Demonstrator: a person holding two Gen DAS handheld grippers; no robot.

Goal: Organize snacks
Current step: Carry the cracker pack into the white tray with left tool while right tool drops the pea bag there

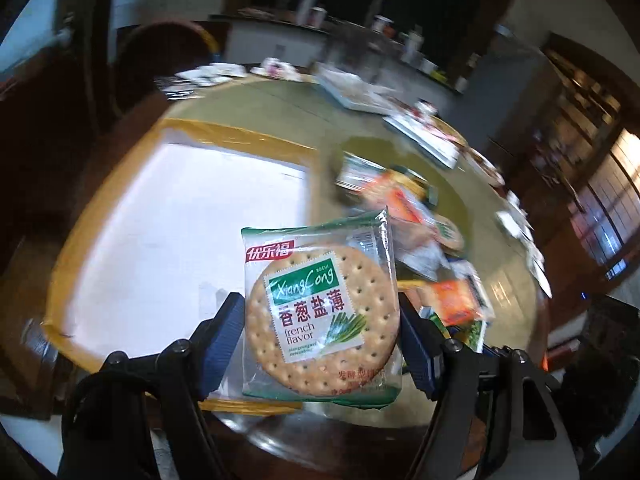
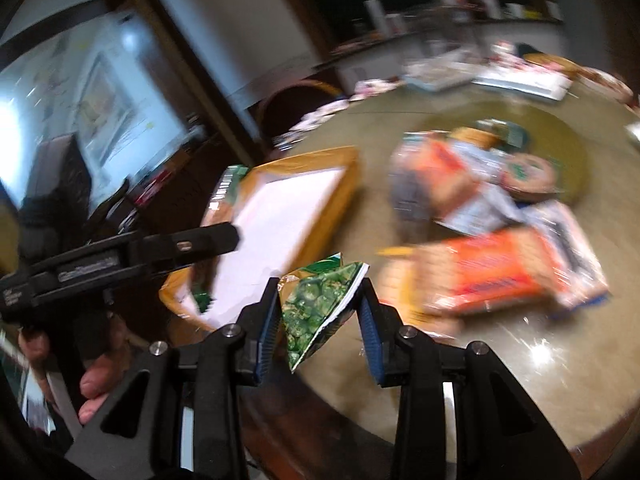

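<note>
My left gripper (image 1: 322, 332) is shut on a clear cracker pack (image 1: 320, 312) with a green label, held upright above the near edge of a white tray with a yellow rim (image 1: 192, 216). My right gripper (image 2: 320, 320) is shut on a small green snack packet (image 2: 316, 304), tilted, above the table between the tray (image 2: 280, 216) and the snack pile (image 2: 500, 236). The pile (image 1: 420, 236) holds orange and silver packs and round cracker packs. In the right wrist view the left gripper's body (image 2: 120, 256) reaches over the tray, a hand (image 2: 96, 384) on its handle.
A round glass-topped table (image 2: 520, 380) carries trays and plates (image 1: 360, 92) along its far side. A wooden chair (image 1: 168, 52) stands behind the white tray. A counter with bottles and cups (image 1: 316, 12) runs along the back wall. Both views are motion-blurred.
</note>
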